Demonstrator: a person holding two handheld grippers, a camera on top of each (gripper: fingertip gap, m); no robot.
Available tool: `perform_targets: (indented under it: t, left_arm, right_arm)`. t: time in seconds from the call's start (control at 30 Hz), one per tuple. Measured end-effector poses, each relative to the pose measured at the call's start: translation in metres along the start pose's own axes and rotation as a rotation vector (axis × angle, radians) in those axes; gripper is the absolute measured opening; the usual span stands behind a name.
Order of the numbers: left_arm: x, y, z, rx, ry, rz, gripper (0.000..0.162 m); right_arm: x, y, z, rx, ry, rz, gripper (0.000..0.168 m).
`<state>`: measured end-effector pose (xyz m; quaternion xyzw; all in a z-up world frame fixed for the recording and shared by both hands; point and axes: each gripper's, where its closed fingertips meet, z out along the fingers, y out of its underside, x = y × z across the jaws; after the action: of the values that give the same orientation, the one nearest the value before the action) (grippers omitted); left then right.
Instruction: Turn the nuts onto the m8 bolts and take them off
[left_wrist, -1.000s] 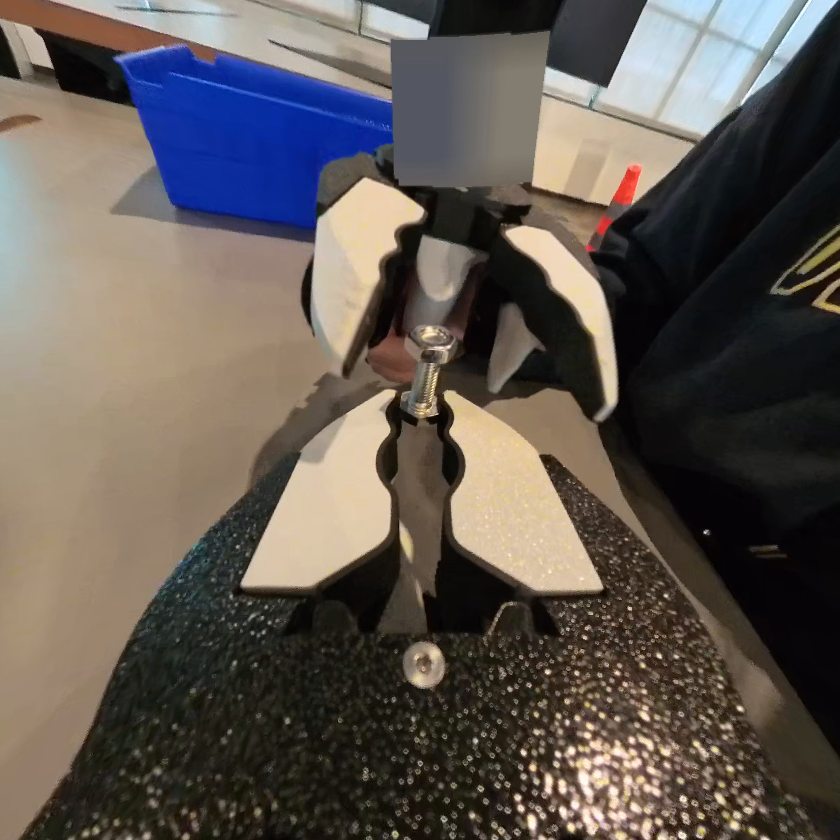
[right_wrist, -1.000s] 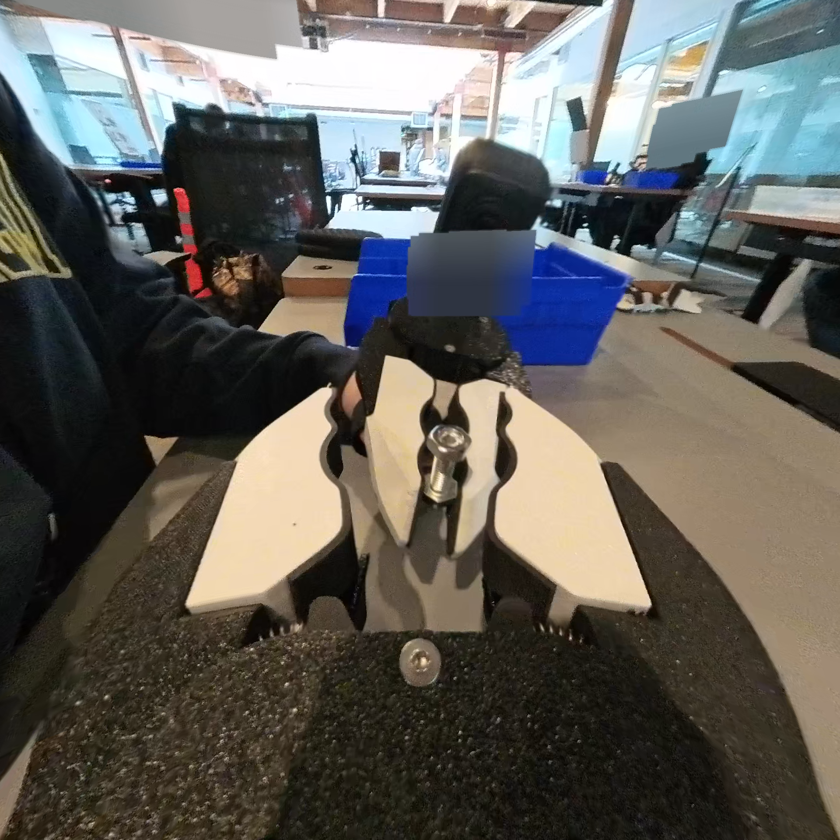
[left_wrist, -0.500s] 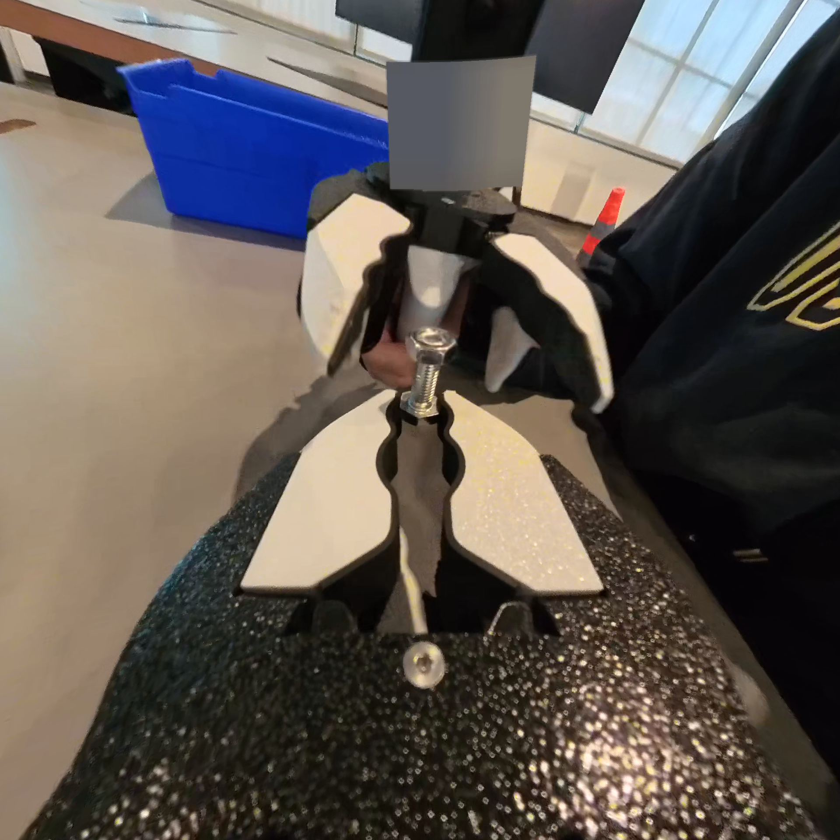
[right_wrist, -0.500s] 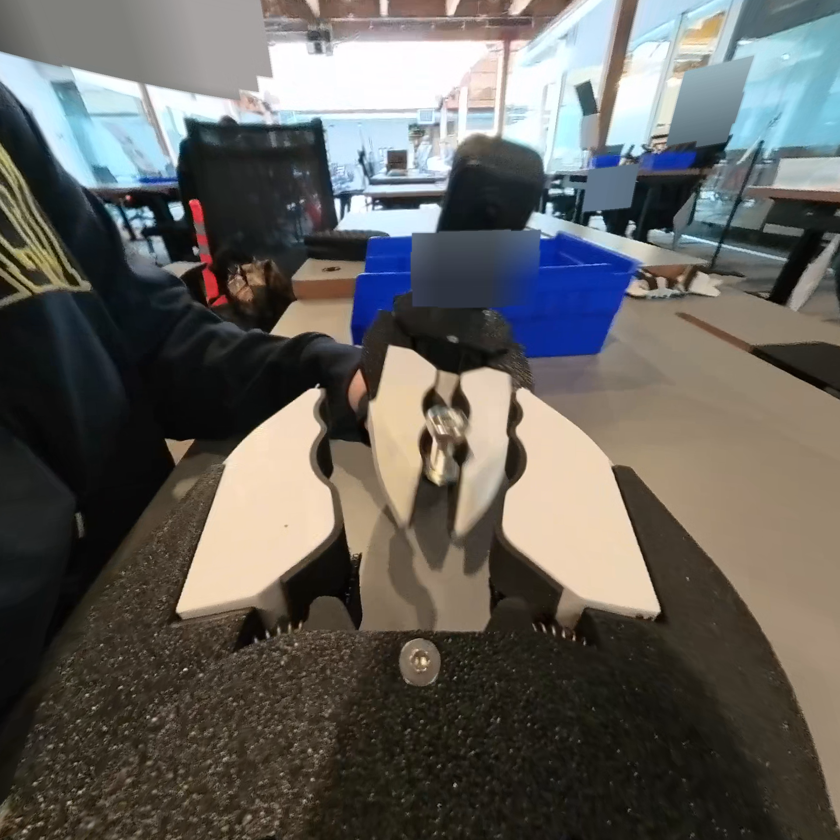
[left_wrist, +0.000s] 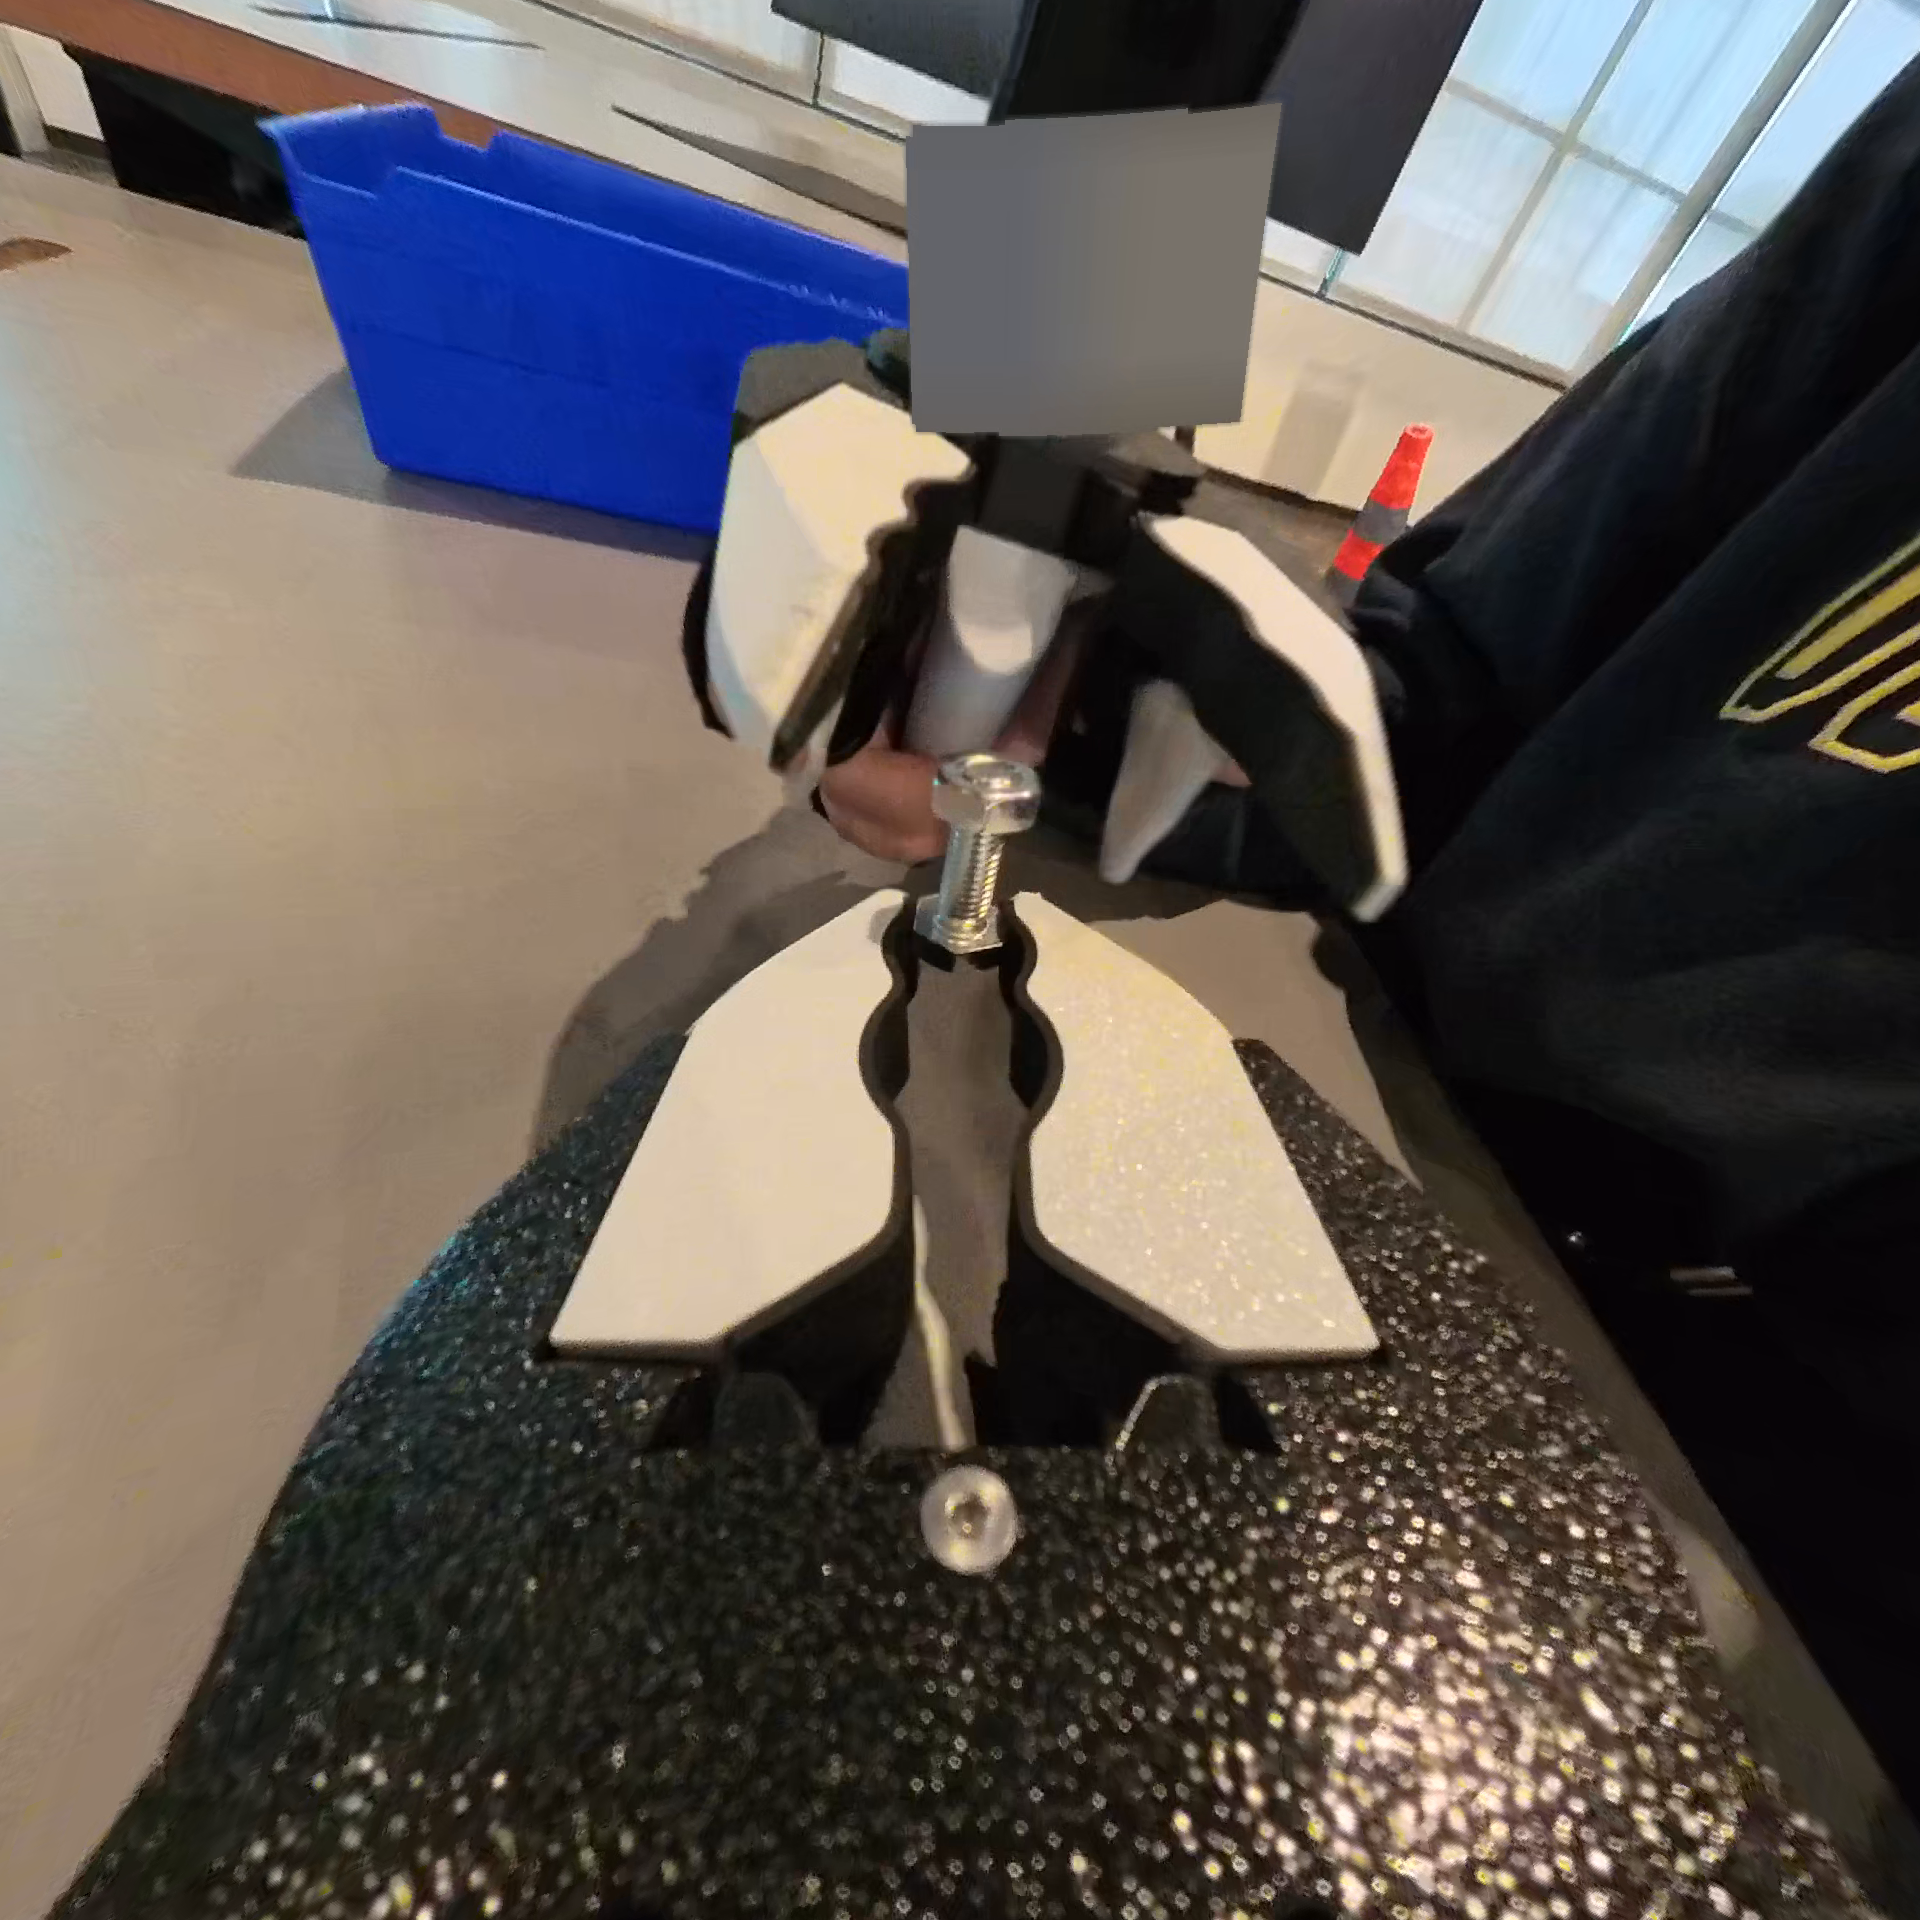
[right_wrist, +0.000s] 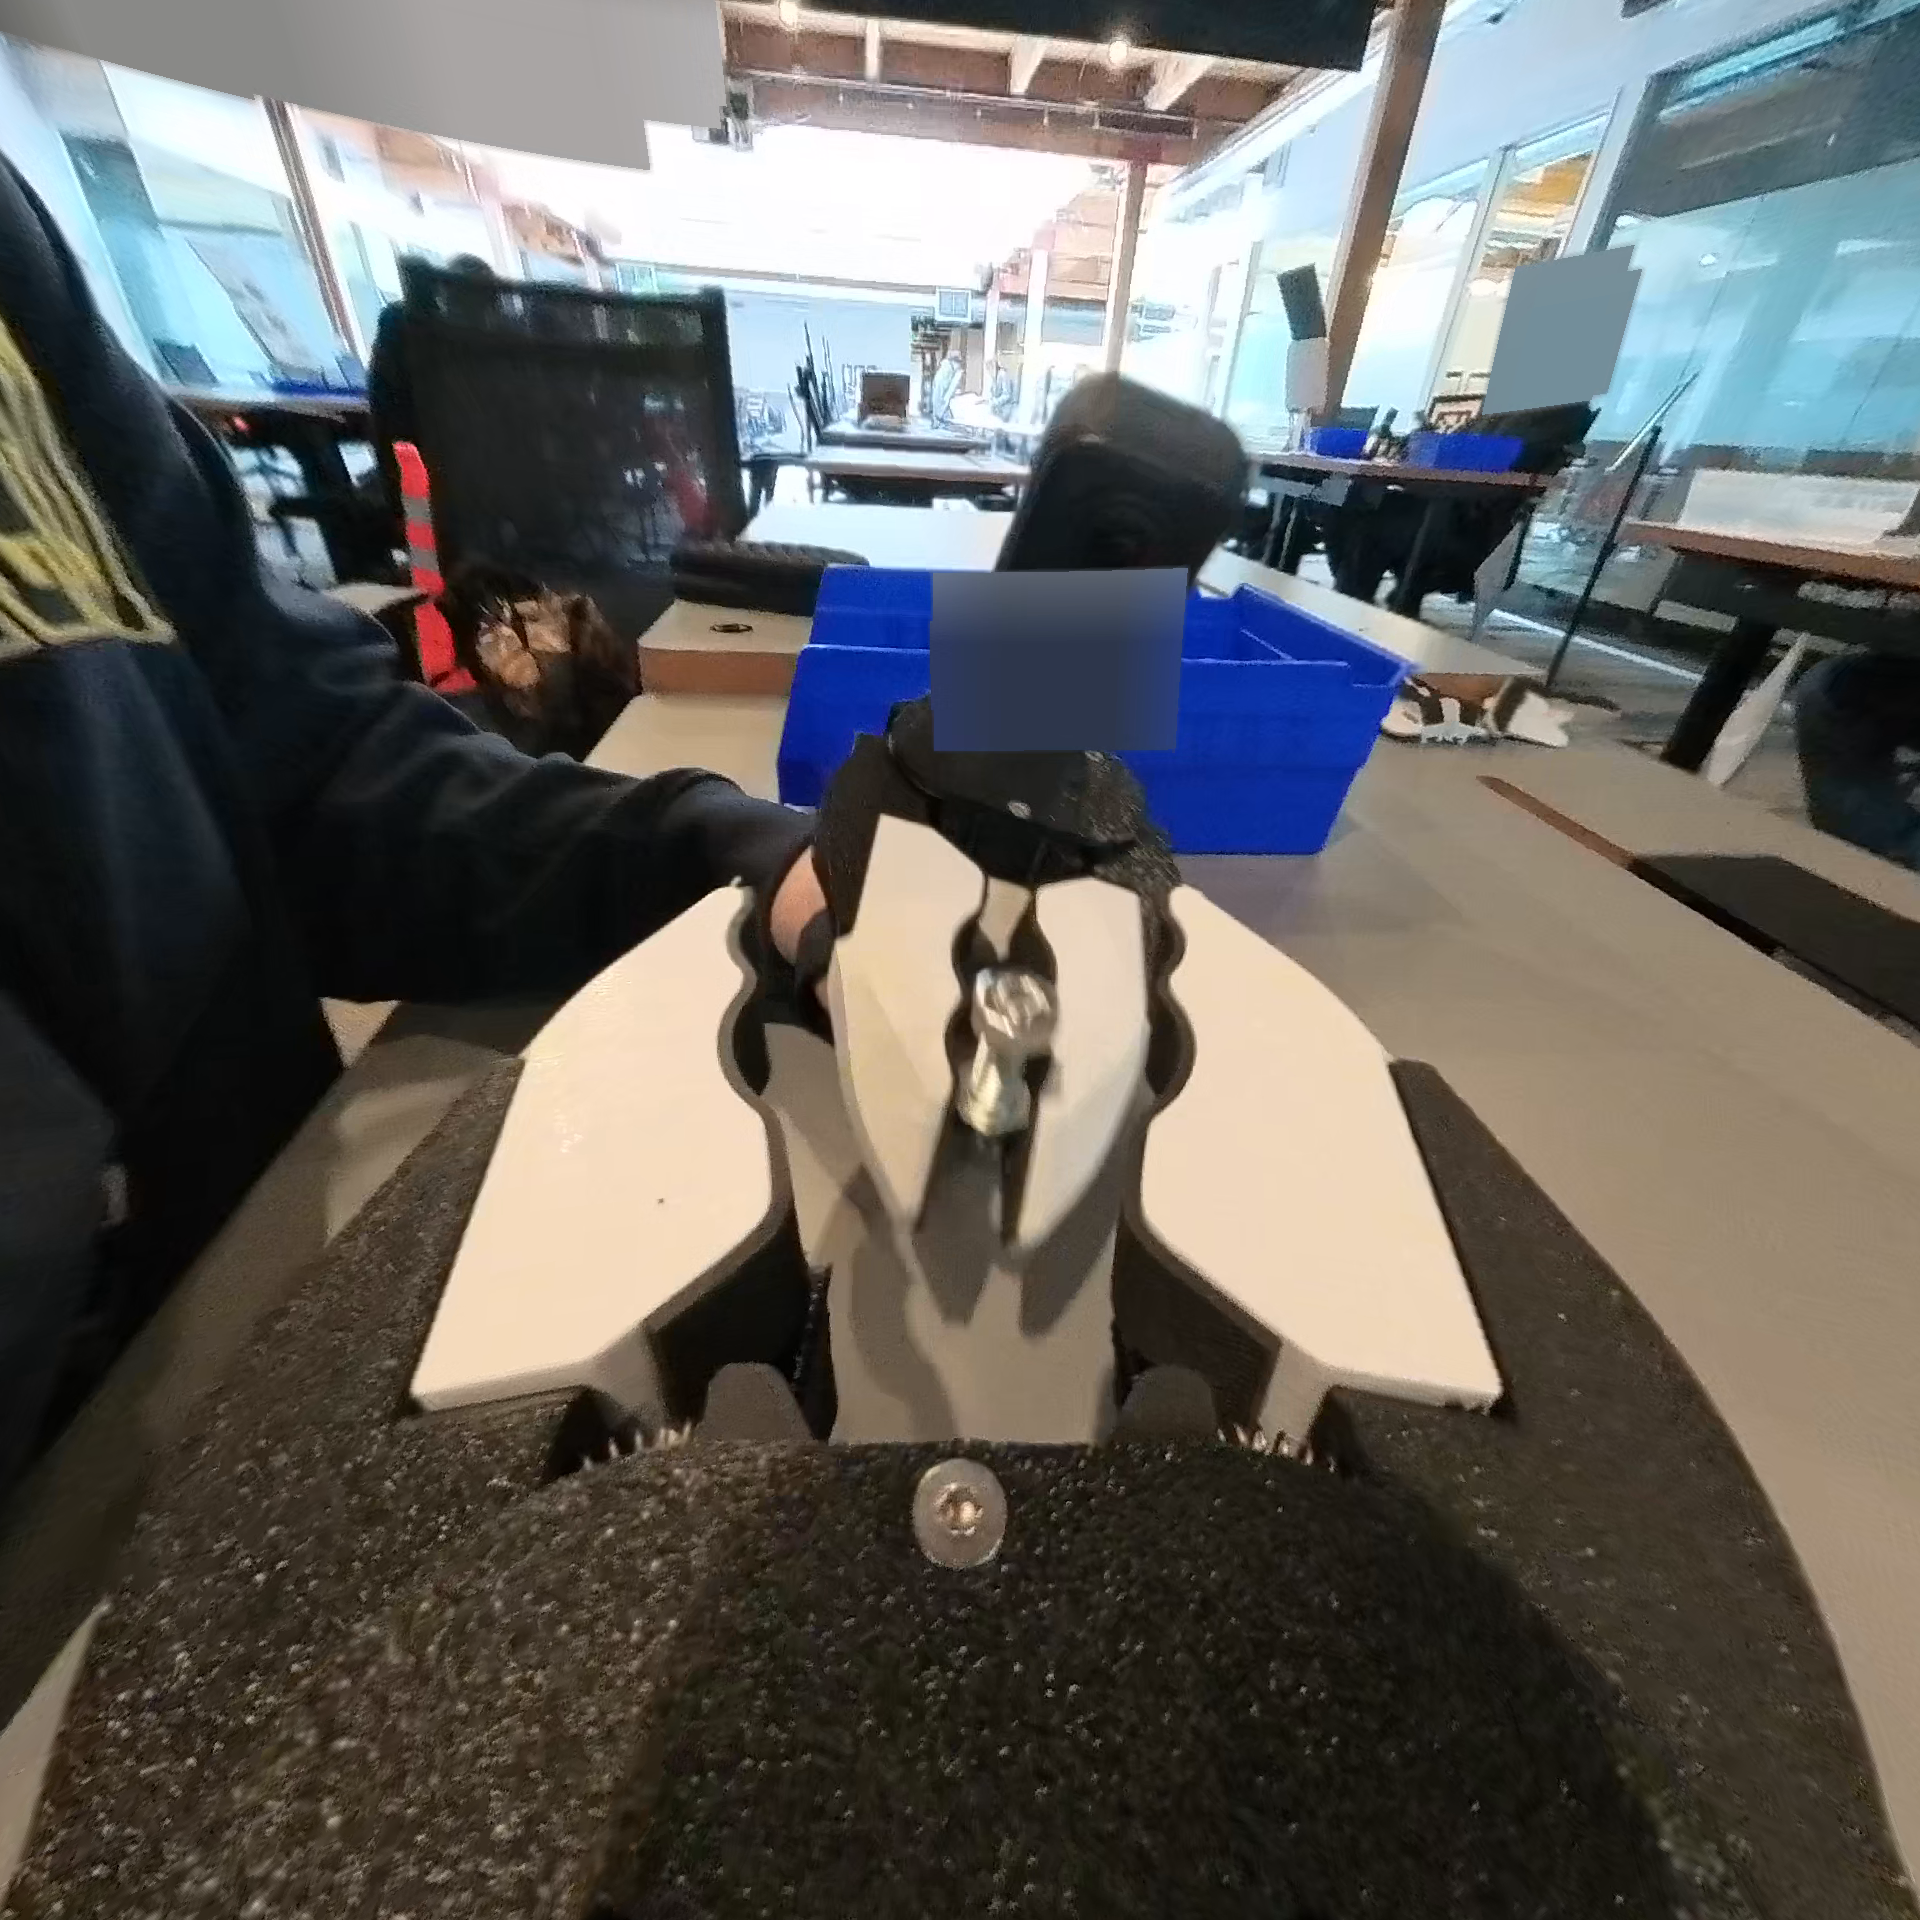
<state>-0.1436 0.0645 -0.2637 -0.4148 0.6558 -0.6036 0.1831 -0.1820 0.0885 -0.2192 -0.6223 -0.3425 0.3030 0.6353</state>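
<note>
My left gripper (left_wrist: 958, 920) is shut on a silver nut (left_wrist: 958, 928) at its fingertips. A silver M8 bolt (left_wrist: 977, 847) stands up out of the nut, with its head on top. My right gripper (left_wrist: 1070, 821) faces it from behind the bolt head, open and empty. In the right wrist view my right gripper (right_wrist: 961, 904) has its white fingers (right_wrist: 623, 1143) spread wide. The left gripper (right_wrist: 977, 1195) sits between them with the blurred bolt (right_wrist: 1003, 1039). The right fingers are apart from the bolt.
A blue bin (left_wrist: 582, 343) stands on the grey table (left_wrist: 260, 831) behind the grippers and also shows in the right wrist view (right_wrist: 1278, 748). A person's dark sleeve (left_wrist: 1662, 831) fills the right side. An orange cone (left_wrist: 1387, 509) stands farther back. One gripper's finger ends stand about 6 cm off the other's.
The left gripper keeps its hold on the nut and bolt. In the right wrist view it has come closer between the open right fingers, and the bolt now tilts and is blurred.
</note>
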Motion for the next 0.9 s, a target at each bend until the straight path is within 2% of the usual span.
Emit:
perform_targets:
  t: [0.07, 0.2, 0.33, 0.4, 0.5, 0.57, 0.7, 0.8, 0.9]
  left_arm:
    - [0.001, 0.002, 0.001, -0.013, -0.001, 0.006, 0.014]
    - [0.0, -0.004, -0.003, 0.03, 0.006, -0.01, 0.014]
    - [-0.001, -0.007, -0.006, 0.056, 0.009, -0.019, 0.014]
    - [0.0, -0.007, -0.005, 0.054, 0.012, -0.022, 0.014]
    - [0.0, -0.005, -0.003, 0.035, 0.012, -0.014, 0.014]
    - [0.0, -0.004, -0.002, 0.025, 0.01, -0.01, 0.014]
    - [0.001, -0.003, -0.002, 0.021, 0.011, -0.007, 0.014]
    - [0.002, -0.002, -0.001, 0.011, 0.009, 0.006, 0.014]
    - [0.0, -0.005, -0.004, 0.038, 0.012, -0.012, 0.014]
  right_arm:
    - [-0.007, 0.003, 0.009, -0.01, -0.016, -0.022, 0.072]
    - [-0.008, 0.009, 0.003, -0.058, -0.035, -0.03, 0.062]
    - [0.001, -0.001, -0.025, -0.033, -0.06, 0.051, 0.038]
    - [0.006, -0.008, -0.025, 0.021, -0.021, 0.049, 0.047]
    - [0.004, 0.001, -0.008, -0.017, 0.007, 0.014, 0.066]
    - [-0.004, 0.007, 0.005, -0.037, -0.009, -0.017, 0.071]
    - [-0.013, 0.015, 0.009, -0.085, -0.037, -0.088, 0.068]
    - [-0.012, 0.015, -0.013, -0.118, -0.113, 0.022, 0.053]
    - [-0.01, 0.008, -0.022, -0.082, -0.125, 0.086, 0.054]
